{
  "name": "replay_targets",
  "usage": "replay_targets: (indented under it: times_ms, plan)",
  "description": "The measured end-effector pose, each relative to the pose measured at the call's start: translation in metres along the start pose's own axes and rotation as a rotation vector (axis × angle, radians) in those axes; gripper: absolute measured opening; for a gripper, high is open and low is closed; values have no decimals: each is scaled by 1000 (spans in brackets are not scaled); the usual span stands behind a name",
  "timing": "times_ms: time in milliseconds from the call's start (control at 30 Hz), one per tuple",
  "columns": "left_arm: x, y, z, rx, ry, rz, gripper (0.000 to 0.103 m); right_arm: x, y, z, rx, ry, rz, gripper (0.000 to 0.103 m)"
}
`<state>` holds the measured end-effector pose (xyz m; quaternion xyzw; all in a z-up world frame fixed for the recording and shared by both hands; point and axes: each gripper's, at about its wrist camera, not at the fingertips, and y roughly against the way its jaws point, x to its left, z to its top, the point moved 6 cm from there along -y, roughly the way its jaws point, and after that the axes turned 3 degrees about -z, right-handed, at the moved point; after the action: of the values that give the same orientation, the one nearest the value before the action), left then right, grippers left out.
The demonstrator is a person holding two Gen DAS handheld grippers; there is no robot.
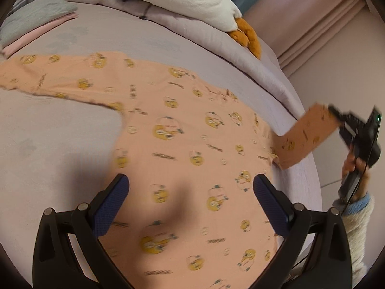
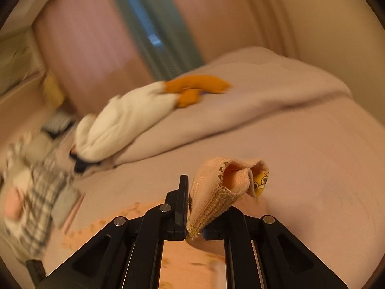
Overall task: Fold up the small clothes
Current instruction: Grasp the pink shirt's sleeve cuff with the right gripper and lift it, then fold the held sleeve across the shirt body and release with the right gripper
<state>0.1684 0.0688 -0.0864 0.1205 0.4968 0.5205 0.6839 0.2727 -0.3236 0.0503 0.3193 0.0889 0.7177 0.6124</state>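
I see the peach shirt [image 1: 187, 144] spread flat on the bed [image 1: 60, 144], one sleeve stretched far left. My left claw [image 1: 191, 187] hovers wide apart over its near hem, gripping nothing. My right claw [image 2: 195, 216] is clamped on the cuff [image 2: 223, 187] of the other sleeve, lifted off the bed's right edge. A white plush toy [image 1: 192, 2] lies on the quilt [image 1: 216, 48] at the far side.
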Motion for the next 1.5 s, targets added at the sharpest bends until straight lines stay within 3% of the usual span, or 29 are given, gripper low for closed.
replay_targets:
  times_ms: [167, 500, 533, 600, 633, 767, 900, 933, 1000, 1200, 1267, 1333, 1367, 1500]
  plan:
    - [37, 24, -1, -36, 47, 23, 103, 99, -44, -18, 53, 192, 9, 11]
    - [82, 40, 0, -62, 104, 58, 103, 233, -147, -154, 209, 675, -126, 11]
    - [84, 40, 1, -63, 106, 59, 103, 239, -155, -167, 242, 726, -136, 16]
    - [87, 39, 3, -64, 109, 66, 103, 243, -166, -193, 312, 813, -138, 41]
    - [88, 37, 5, -63, 109, 69, 103, 240, -164, -199, 329, 831, -136, 58]
    - [86, 33, 12, -71, 100, 63, 103, 242, -147, -202, 349, 791, 26, 61]
    - [76, 31, 26, -105, 84, 26, 103, 219, -99, -175, 376, 596, 306, 66]
    - [72, 29, 30, -115, 79, 18, 103, 208, -88, -168, 381, 545, 357, 72]
    - [61, 21, 42, -123, 76, -19, 103, 181, -75, -154, 365, 445, 397, 74]
    - [20, -22, 73, -78, 56, -158, 102, 83, -82, -131, 344, 232, 270, 74]
    - [3, -48, 86, -51, 38, -184, 100, 61, -90, -133, 344, 213, 186, 65]
    - [-7, -72, 95, -30, 13, -173, 98, 44, -99, -137, 350, 236, 85, 54]
    - [-9, -82, 96, -24, 4, -159, 89, 38, -105, -142, 351, 265, 20, 51]
    - [4, -132, 95, 60, 8, -48, 69, 35, -117, -153, 352, 328, -56, 45]
